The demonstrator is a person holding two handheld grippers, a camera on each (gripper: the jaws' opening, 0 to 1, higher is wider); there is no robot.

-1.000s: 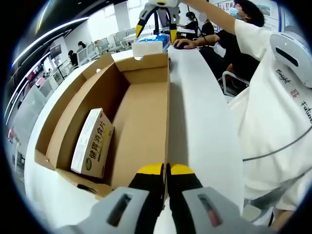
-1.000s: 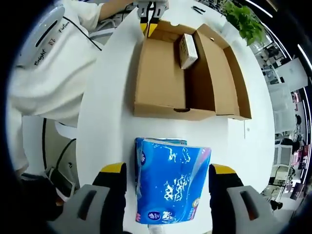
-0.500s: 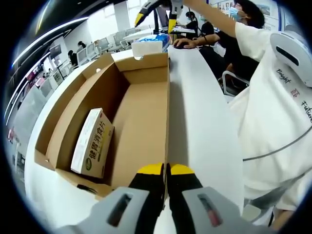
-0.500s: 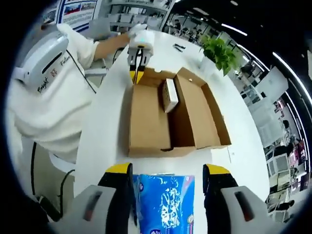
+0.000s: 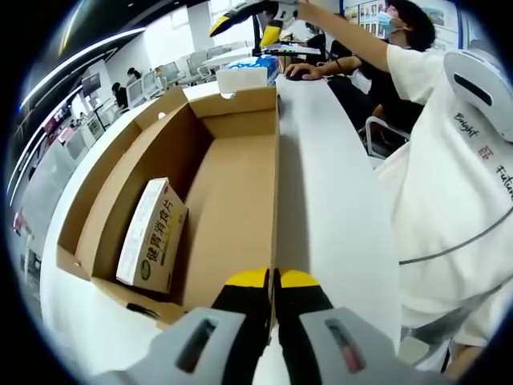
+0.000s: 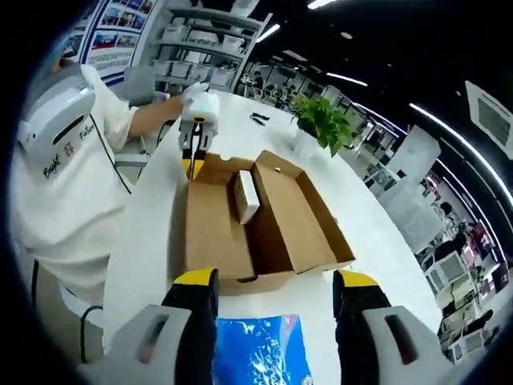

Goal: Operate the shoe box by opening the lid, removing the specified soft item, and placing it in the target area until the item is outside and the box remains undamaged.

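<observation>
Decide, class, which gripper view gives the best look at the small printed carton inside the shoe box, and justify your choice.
The left gripper view: the small printed carton lies close, leaning against the shoe box wall, with its printed face readable. In the right gripper view the same carton is far off and small, its print illegible.

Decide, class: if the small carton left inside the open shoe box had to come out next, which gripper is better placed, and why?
Probably the right gripper: its fingers stand open and empty above the blue tissue pack. The left gripper is shut on the shoe box wall, holding it beside the small carton.
</observation>
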